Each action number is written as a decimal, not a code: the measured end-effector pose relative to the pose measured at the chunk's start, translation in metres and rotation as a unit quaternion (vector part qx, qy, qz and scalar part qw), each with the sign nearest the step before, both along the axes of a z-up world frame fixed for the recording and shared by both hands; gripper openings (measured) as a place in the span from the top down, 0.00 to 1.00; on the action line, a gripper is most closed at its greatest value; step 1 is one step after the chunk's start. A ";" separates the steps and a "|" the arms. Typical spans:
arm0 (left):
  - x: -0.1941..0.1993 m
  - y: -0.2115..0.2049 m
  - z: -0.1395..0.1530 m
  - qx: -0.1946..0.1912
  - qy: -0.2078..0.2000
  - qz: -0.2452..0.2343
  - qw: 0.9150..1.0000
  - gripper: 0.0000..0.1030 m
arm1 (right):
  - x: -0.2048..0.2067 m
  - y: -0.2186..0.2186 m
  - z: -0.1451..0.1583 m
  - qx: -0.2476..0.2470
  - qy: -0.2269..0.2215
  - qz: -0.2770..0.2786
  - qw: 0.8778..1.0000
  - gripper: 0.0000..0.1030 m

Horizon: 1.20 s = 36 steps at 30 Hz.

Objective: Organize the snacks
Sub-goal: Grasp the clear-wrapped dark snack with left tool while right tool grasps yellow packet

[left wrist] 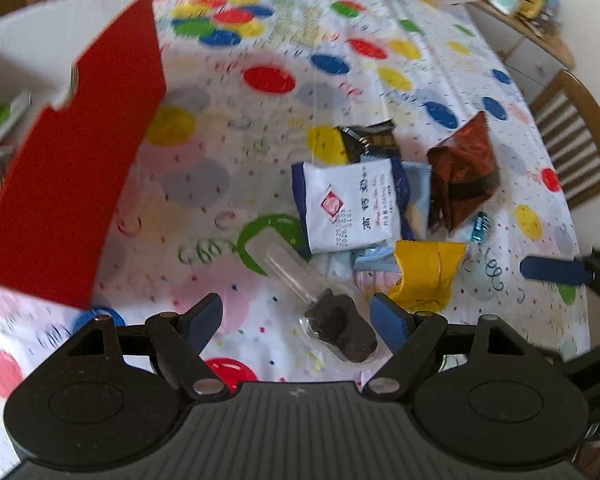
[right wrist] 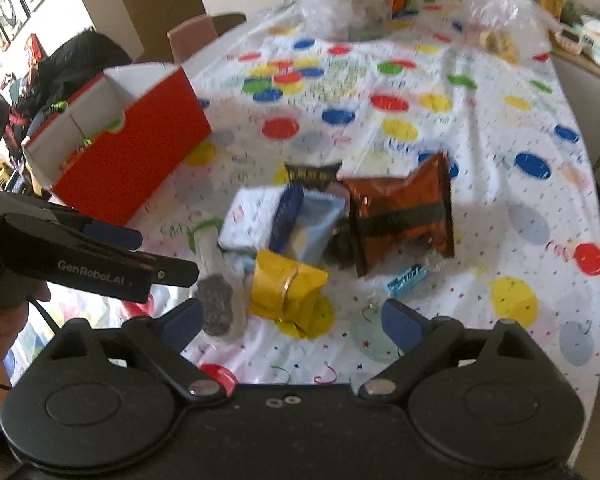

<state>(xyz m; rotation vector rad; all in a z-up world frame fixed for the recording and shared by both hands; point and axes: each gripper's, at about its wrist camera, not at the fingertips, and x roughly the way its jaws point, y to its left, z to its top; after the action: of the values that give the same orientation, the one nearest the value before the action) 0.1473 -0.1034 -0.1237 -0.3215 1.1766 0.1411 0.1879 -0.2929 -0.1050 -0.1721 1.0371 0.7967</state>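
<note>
1. Left wrist view: the left tongs (left wrist: 297, 312) hang spread wide over the desk (left wrist: 440, 92), pinching nothing; a clear-wrapped dark snack (left wrist: 340, 330) lies between the fingers.
2. Just beyond sits the snack pile: a white packet (left wrist: 350, 206), a yellow packet (left wrist: 426, 274), a brown foil packet (left wrist: 462, 176) and a black packet (left wrist: 370, 140).
3. A red box (left wrist: 80, 168) stands to the left, open-topped.
4. Right wrist view: the right tongs (right wrist: 296, 322) are also spread, empty, near the yellow packet (right wrist: 284, 286).
</note>
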 end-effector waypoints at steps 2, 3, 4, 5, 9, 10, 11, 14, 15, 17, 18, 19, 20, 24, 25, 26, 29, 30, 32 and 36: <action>0.004 -0.004 -0.005 0.003 0.012 0.016 1.000 0.21 | 0.002 -0.001 -0.006 -0.003 0.007 0.007 1.000 0.09; 0.005 -0.007 -0.007 0.005 0.015 0.020 1.000 0.22 | 0.003 -0.001 -0.008 -0.006 0.009 0.011 1.000 0.11; 0.006 -0.010 -0.008 0.008 0.018 0.025 1.000 0.22 | 0.004 -0.002 -0.010 -0.008 0.011 0.015 1.000 0.12; 0.008 -0.013 -0.010 0.012 0.023 0.032 0.999 0.22 | 0.005 -0.003 -0.011 -0.009 0.012 0.019 1.000 0.12; 0.012 -0.024 -0.016 0.021 0.037 0.049 0.998 0.23 | 0.009 -0.010 -0.012 -0.010 0.013 0.025 1.000 0.12; 0.012 -0.026 -0.017 0.025 0.038 0.050 0.998 0.23 | 0.010 -0.013 -0.012 -0.011 0.013 0.025 1.000 0.12; 0.013 -0.029 -0.018 0.029 0.040 0.050 0.998 0.25 | 0.011 -0.016 -0.012 -0.011 0.014 0.025 1.000 0.13; 0.014 -0.032 -0.018 0.033 0.040 0.053 0.997 0.29 | 0.015 -0.022 -0.015 -0.013 0.017 0.025 0.999 0.14; 0.014 -0.033 -0.017 0.035 0.039 0.052 0.997 0.32 | 0.016 -0.023 -0.015 -0.013 0.017 0.026 0.999 0.15; 0.013 -0.036 -0.016 0.033 0.036 0.051 0.998 0.39 | 0.018 -0.023 -0.017 -0.011 0.019 0.027 0.999 0.15; 0.013 -0.037 -0.015 0.032 0.035 0.049 0.998 0.43 | 0.018 -0.022 -0.017 -0.010 0.020 0.028 0.999 0.16; 0.013 -0.037 -0.015 0.034 0.034 0.047 0.998 0.47 | 0.019 -0.021 -0.018 -0.009 0.020 0.029 0.999 0.16; 0.012 -0.037 -0.014 0.036 0.033 0.046 0.998 0.48 | 0.019 -0.020 -0.019 -0.009 0.021 0.032 0.999 0.17; 0.006 -0.030 -0.013 0.022 0.022 0.046 0.998 0.54 | 0.019 -0.013 -0.022 -0.007 0.024 0.040 0.999 0.19; 0.004 -0.027 -0.013 0.015 0.019 0.045 0.999 0.59 | 0.019 -0.010 -0.022 -0.007 0.023 0.040 0.999 0.19; 0.003 -0.026 -0.012 0.008 0.015 0.043 0.999 0.60 | 0.019 -0.008 -0.023 -0.008 0.021 0.038 0.999 0.19; -0.001 -0.019 -0.013 0.006 0.015 0.046 0.999 0.61 | 0.019 -0.001 -0.024 -0.005 0.022 0.035 0.999 0.22; -0.003 -0.016 -0.012 0.004 0.015 0.048 0.999 0.61 | 0.019 0.001 -0.025 -0.004 0.023 0.034 0.999 0.23; -0.006 -0.010 -0.012 -0.001 0.016 0.055 0.998 0.62 | 0.020 0.007 -0.028 -0.001 0.028 0.030 0.999 0.24; -0.014 -0.001 -0.011 -0.001 0.019 0.066 0.998 0.62 | 0.023 0.015 -0.035 0.006 0.048 0.013 0.999 0.28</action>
<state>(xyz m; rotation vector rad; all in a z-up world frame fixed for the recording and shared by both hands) 0.1329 -0.1042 -0.1347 -0.3993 1.1923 0.2631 0.2107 -0.2782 -0.1397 -0.1394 1.1218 0.8414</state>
